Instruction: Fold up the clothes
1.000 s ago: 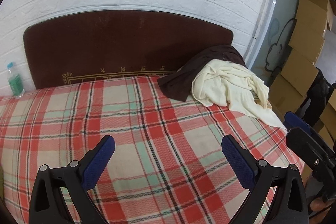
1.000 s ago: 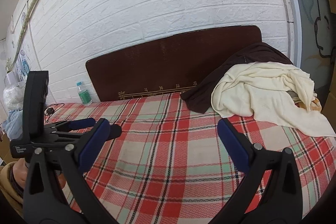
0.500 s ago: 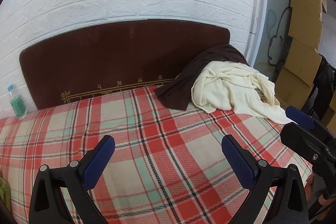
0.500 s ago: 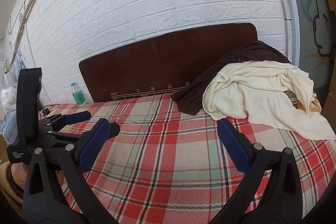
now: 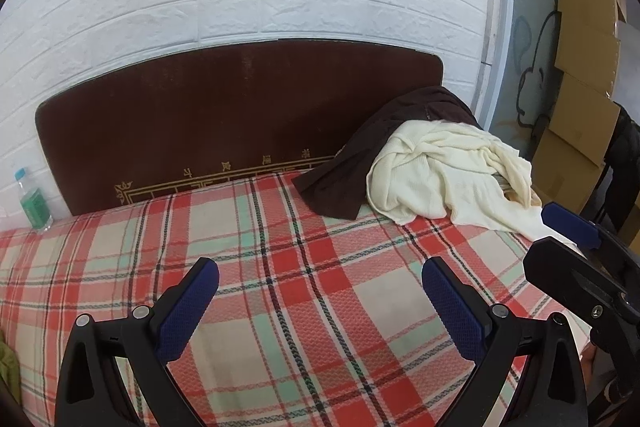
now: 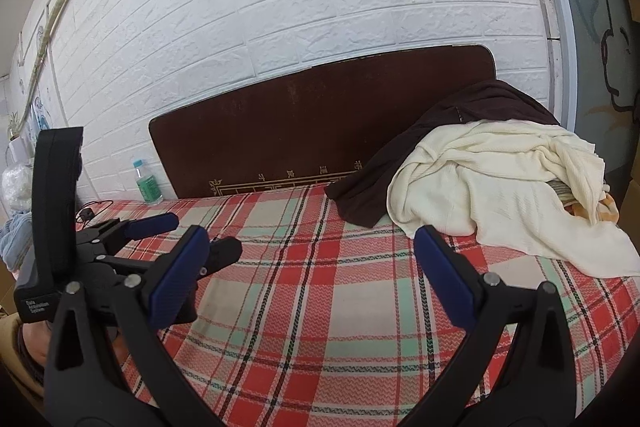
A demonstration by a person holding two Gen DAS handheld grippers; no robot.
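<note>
A crumpled cream garment (image 5: 444,179) (image 6: 496,183) lies at the far right of the plaid bed (image 5: 280,267) (image 6: 320,287), on a dark brown garment (image 5: 368,163) (image 6: 404,163) against the headboard. My left gripper (image 5: 320,295) is open and empty above the middle of the bed. My right gripper (image 6: 308,275) is open and empty, nearer the clothes. The right gripper also shows at the right edge of the left wrist view (image 5: 576,259), and the left gripper at the left of the right wrist view (image 6: 132,239).
A dark brown headboard (image 5: 224,119) (image 6: 304,131) stands against a white brick wall. A plastic bottle (image 5: 34,201) (image 6: 148,183) stands at the bed's far left. Cardboard boxes (image 5: 580,67) are stacked to the right. A cable and plug (image 6: 90,213) lie near the bottle.
Both grippers have tilted up and moved towards the headboard and the clothes pile, which looks closer and larger. Both stay open and empty.
</note>
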